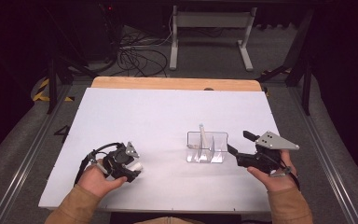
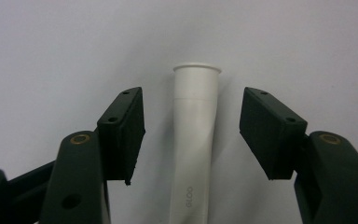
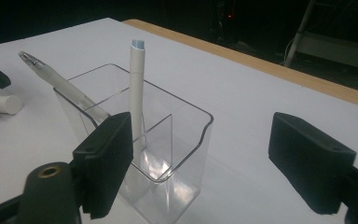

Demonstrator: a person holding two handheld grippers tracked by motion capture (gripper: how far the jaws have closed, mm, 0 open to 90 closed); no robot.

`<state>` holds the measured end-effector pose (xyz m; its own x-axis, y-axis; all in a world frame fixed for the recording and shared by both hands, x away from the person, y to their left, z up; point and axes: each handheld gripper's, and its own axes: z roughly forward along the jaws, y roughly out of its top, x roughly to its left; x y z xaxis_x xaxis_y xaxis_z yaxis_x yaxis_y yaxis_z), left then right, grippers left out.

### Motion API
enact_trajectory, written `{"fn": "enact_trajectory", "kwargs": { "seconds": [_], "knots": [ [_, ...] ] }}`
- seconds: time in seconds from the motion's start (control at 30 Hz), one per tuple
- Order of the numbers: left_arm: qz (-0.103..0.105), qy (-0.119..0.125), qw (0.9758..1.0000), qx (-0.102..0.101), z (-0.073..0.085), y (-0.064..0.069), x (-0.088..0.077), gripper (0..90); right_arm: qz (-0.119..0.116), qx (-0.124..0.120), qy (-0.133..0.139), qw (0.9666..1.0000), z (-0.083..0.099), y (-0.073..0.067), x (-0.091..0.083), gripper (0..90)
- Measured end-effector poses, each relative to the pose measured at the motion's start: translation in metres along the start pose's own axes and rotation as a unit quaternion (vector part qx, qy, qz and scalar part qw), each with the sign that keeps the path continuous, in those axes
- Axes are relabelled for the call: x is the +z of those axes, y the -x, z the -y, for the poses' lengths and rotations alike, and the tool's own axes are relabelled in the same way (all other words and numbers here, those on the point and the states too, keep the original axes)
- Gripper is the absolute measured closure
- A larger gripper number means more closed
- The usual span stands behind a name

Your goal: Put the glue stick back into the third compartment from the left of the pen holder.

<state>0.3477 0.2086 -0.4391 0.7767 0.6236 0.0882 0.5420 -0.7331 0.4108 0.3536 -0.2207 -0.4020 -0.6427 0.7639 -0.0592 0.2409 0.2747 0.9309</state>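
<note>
A white tube (image 2: 193, 140) lies on the white table top, flared end pointing away, between the jaws of my left gripper (image 2: 195, 116); both pads stand clear of it, so the gripper is open. In the high view that gripper (image 1: 129, 168) hangs over the tube (image 1: 137, 165) at front left. A clear divided container (image 3: 200, 116) holds a white pen (image 3: 136, 84) standing upright and a translucent pen (image 3: 60, 81) leaning left. My right gripper (image 3: 205, 154) is open just in front of it, the left pad by its near corner. The high view shows this gripper (image 1: 238, 142) right of the container (image 1: 207, 133).
The white table top (image 1: 168, 112) has a wooden strip (image 1: 177, 83) along its far edge. Beyond it are a white stand (image 1: 209, 28) and loose cables (image 1: 140, 56) on the floor. Bare surface lies between the tube and the container.
</note>
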Motion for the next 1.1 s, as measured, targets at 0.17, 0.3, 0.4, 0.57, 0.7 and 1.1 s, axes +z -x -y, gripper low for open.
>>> {"fn": "enact_trajectory", "kwargs": {
  "seconds": [0.17,0.3,0.4,0.57,0.7,1.1],
  "knots": [
    [0.008,-0.019,0.9997,0.008,-0.0019,-0.0016,0.0051,49.2,-0.001,-0.002,-0.002,1.0000,0.0005,0.0000,0.0004,22.5],
    [0.013,-0.031,0.9994,0.008,-0.0025,-0.0021,0.0064,53.9,-0.002,-0.002,-0.001,1.0000,0.0005,0.0000,0.0004,22.3],
    [0.014,-0.033,0.9993,0.012,-0.0029,-0.0032,0.0085,57.9,-0.002,-0.003,-0.002,1.0000,0.0005,-0.0003,0.0005,22.3],
    [0.025,-0.037,0.9990,0.010,-0.0030,-0.0040,0.0105,65.5,-0.003,-0.004,-0.003,1.0000,0.0006,-0.0011,0.0012,22.2],
    [0.028,-0.038,0.9988,0.013,-0.0030,-0.0048,0.0106,66.9,-0.003,-0.005,-0.004,1.0000,0.0008,-0.0010,0.0013,22.2],
    [0.026,-0.042,0.9987,0.017,-0.0036,-0.0044,0.0097,67.5,-0.004,-0.006,-0.003,1.0000,0.0005,-0.0014,0.0009,22.0]
  ]
}}
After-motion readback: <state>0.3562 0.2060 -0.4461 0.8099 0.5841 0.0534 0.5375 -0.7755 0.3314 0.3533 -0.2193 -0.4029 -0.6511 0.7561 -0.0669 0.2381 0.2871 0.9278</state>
